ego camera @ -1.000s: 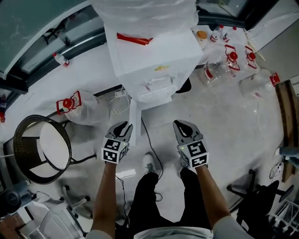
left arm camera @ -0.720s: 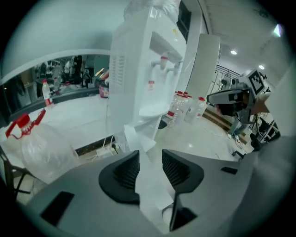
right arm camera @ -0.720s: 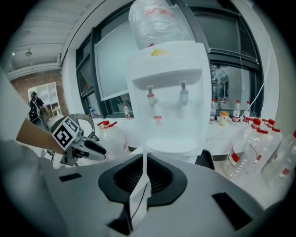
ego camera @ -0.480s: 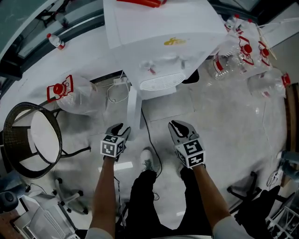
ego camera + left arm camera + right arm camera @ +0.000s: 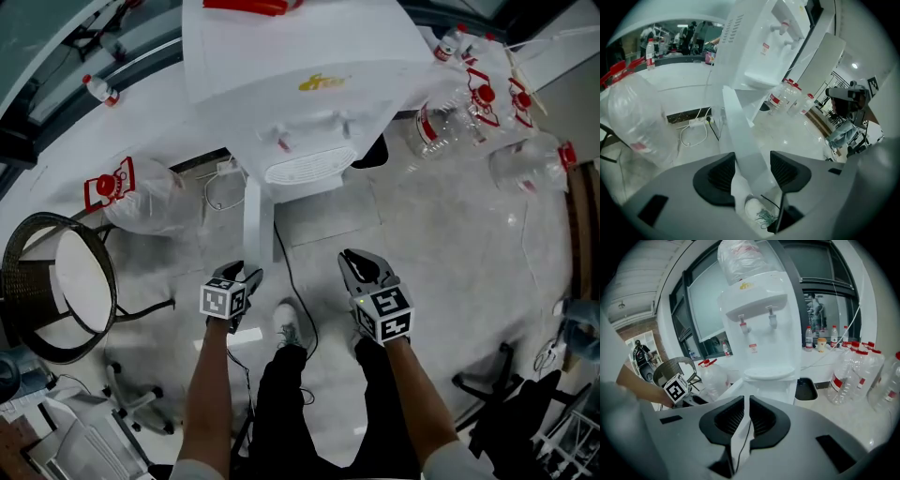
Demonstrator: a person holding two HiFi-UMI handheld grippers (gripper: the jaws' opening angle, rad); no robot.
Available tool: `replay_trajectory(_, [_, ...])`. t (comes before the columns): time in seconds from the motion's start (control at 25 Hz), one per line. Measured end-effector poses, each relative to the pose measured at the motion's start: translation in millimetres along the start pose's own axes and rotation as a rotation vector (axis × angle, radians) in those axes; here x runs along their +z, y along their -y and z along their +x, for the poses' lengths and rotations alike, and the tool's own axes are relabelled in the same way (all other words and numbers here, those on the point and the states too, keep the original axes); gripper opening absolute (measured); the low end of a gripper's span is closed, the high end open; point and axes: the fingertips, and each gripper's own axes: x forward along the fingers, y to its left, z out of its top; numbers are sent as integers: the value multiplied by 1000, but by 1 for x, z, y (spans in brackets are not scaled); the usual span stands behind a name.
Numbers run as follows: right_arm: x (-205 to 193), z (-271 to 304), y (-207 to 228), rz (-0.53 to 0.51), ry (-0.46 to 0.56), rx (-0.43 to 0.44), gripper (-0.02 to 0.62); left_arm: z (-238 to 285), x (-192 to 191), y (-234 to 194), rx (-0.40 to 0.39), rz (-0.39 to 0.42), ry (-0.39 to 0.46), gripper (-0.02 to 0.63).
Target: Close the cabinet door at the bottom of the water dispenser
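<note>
The white water dispenser [image 5: 291, 84] stands ahead, its bottom cabinet door [image 5: 251, 225] swung out toward me, edge-on. My left gripper [image 5: 246, 274] is low at the door's free edge. In the left gripper view, the left gripper [image 5: 752, 161] has just been opening its jaws. The door [image 5: 743, 136] runs up between them, and no pad presses on it. My right gripper [image 5: 359, 258] hovers to the right of the door, jaws shut and empty. In the right gripper view, the right gripper [image 5: 746, 404] faces the dispenser [image 5: 761, 329], with the door [image 5: 726, 391] at lower left.
Several empty water bottles [image 5: 450, 122] crowd the floor right of the dispenser, and a large one [image 5: 141, 202] lies left. A wicker chair [image 5: 56, 281] stands at far left. A black cable [image 5: 289, 281] trails past my shoe [image 5: 286, 323]. A white power strip [image 5: 225, 173] lies behind the door.
Both grippers have sunk toward the floor. The left one has come down to the door's free edge and its jaws have spread. The right stays shut.
</note>
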Motion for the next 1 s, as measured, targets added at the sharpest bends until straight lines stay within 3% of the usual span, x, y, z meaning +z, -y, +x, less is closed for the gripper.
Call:
replay_trajectory(0.24, [-5, -6, 21, 64, 11, -31, 61, 15, 2, 29, -67, 44, -26, 238])
replay_trajectory(0.48, [-16, -15, 50, 65, -4, -65, 61, 47, 17, 72, -150, 55, -37, 210])
replay_trajectory(0.76, [-16, -26, 82, 67, -2, -97, 61, 95, 55, 114, -195, 52, -3, 207])
replay_trajectory(1.0, [-17, -32, 111, 84, 10, -117, 61, 127, 89, 135, -183, 106, 10, 189])
